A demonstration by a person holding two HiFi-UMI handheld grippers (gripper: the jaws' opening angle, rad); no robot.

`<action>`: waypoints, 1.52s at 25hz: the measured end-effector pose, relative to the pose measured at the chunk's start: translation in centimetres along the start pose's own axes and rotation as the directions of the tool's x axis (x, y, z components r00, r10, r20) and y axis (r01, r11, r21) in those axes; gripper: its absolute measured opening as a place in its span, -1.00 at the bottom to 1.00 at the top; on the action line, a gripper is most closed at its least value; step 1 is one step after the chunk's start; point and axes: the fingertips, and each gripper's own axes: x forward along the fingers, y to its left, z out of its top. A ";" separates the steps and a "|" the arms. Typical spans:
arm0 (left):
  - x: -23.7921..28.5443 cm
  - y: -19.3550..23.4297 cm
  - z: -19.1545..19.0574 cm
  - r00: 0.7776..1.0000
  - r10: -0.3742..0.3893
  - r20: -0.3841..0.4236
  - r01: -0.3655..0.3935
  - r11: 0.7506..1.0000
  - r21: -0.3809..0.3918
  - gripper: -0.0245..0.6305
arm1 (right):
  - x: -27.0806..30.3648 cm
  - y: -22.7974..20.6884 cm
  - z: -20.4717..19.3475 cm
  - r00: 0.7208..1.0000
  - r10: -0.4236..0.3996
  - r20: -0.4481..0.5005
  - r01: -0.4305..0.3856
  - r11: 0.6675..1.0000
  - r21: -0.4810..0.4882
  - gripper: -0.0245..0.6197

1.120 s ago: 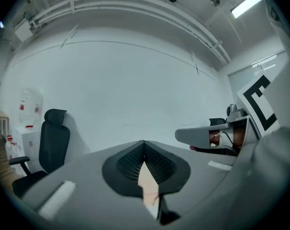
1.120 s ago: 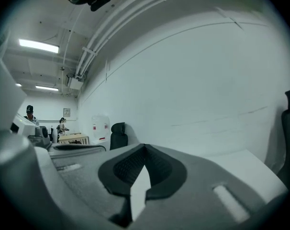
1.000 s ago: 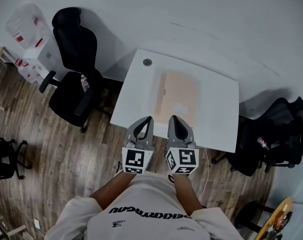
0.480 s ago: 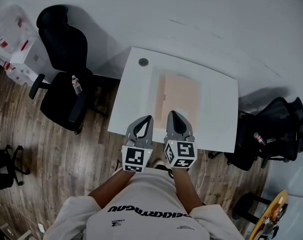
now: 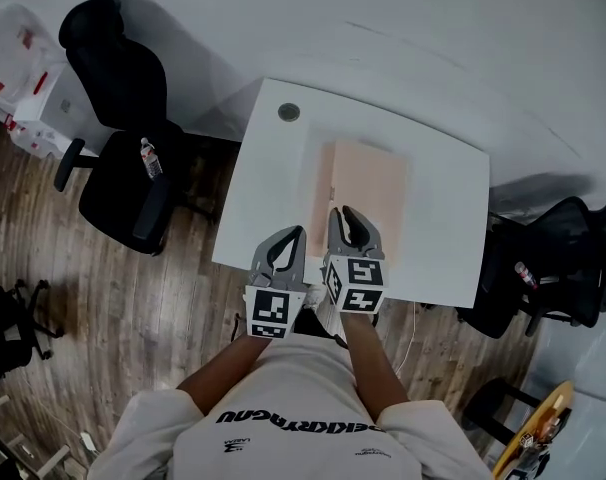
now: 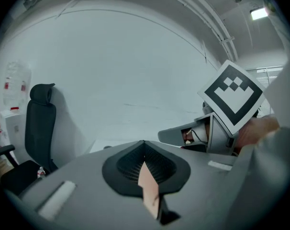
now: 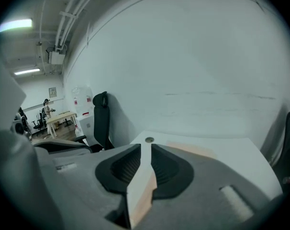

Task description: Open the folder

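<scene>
Forward movement of the right gripper (image 5: 349, 215) and left gripper (image 5: 287, 238) since the earlier frame is shown. The right, jaws just parting and empty, is held over the 6 o'clock edge of the closed folder (image 5: 371, 178) on the table (image 5: 445, 218). The left is pressed closed, empty. Both covers may be pinched together, so nothing is opened.

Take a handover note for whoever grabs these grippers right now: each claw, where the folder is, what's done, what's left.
Left claw: shut, empty, over the table's near edge, just left of the folder.
Right claw: slightly open, has just been opening, nothing between its jaws, above the folder's near end; contact unclear.
Folder: tan, closed, flat on the white table.
Done: nothing; the cover isn't gripped.
Left: probably catch the cover's edge and swing it open.
</scene>
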 end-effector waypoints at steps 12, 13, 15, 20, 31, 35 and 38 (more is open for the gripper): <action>2.5 1.2 -3.5 0.995 0.037 -0.089 -0.043 0.997 -0.063 -0.94 | 5.0 -1.8 -4.8 0.964 -0.024 -0.266 0.027 1.000 0.009 -0.47; 2.6 1.2 -3.6 0.995 0.040 -0.092 -0.046 0.997 -0.069 -0.94 | 5.3 -1.9 -5.2 0.957 -0.028 -0.288 0.032 0.999 0.008 -0.46; 2.8 1.2 -4.0 0.994 0.041 -0.098 -0.048 0.996 -0.072 -0.94 | 5.9 -2.1 -5.9 0.943 -0.040 -0.330 0.044 0.999 0.005 -0.44; 2.8 1.2 -5.4 0.991 0.044 -0.124 -0.054 0.995 -0.081 -0.94 | 7.4 -2.5 -7.4 0.912 -0.079 -0.404 0.072 0.997 -0.032 -0.36; 2.9 2.6 -7.1 0.983 0.083 -0.161 -0.103 0.987 -0.124 -0.94 | 9.2 -2.7 -10.0 0.847 -0.167 -0.505 0.099 0.982 -0.160 -0.27; 2.9 2.8 -7.6 0.983 0.076 -0.170 -0.098 0.988 -0.123 -0.94 | 9.5 -2.4 -10.6 0.839 -0.193 -0.508 0.103 0.974 -0.200 -0.28; 3.0 2.6 -7.8 0.983 0.067 -0.173 -0.089 0.989 -0.122 -0.94 | 9.4 -2.9 -10.8 0.836 -0.209 -0.508 0.116 0.971 -0.208 -0.32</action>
